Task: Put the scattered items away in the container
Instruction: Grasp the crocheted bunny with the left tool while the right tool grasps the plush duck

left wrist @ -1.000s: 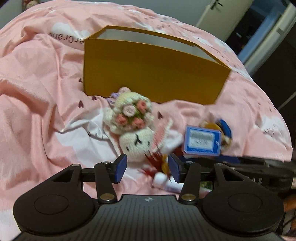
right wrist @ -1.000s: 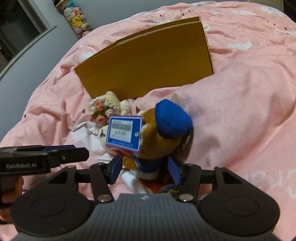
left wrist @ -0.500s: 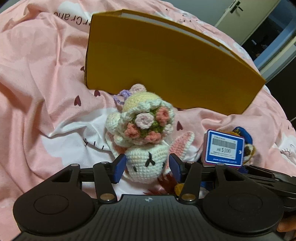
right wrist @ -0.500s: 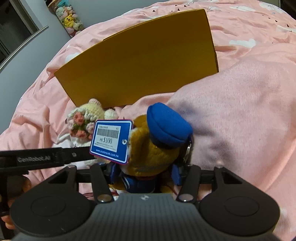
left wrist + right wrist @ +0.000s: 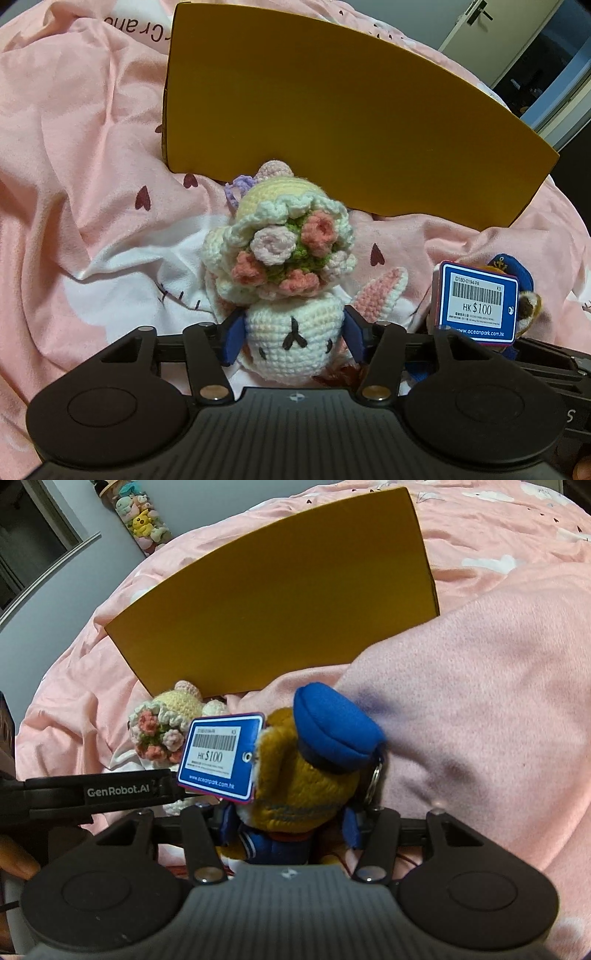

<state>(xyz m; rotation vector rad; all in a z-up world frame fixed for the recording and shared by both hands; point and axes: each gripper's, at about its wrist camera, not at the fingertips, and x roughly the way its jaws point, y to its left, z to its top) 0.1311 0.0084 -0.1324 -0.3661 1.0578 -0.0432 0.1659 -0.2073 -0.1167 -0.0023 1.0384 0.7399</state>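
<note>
Lying lengthwise, crochet bunny [image 5: 291, 295], head toward left gripper [image 5: 291, 338].

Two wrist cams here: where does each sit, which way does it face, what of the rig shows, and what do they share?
Left wrist: on the left gripper, angled down at the crochet bunny between its fingers.
Right wrist: on the right gripper, angled down at the sailor plush; left gripper at frame left.
Shared: yellow box, price tag, both toys, pink bedding.

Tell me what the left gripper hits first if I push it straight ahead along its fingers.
The left gripper already has the crochet bunny's head between its fingers, so it would press into that doll first, then its flower bouquet. The yellow box stands farther beyond; depth is unclear.
</note>
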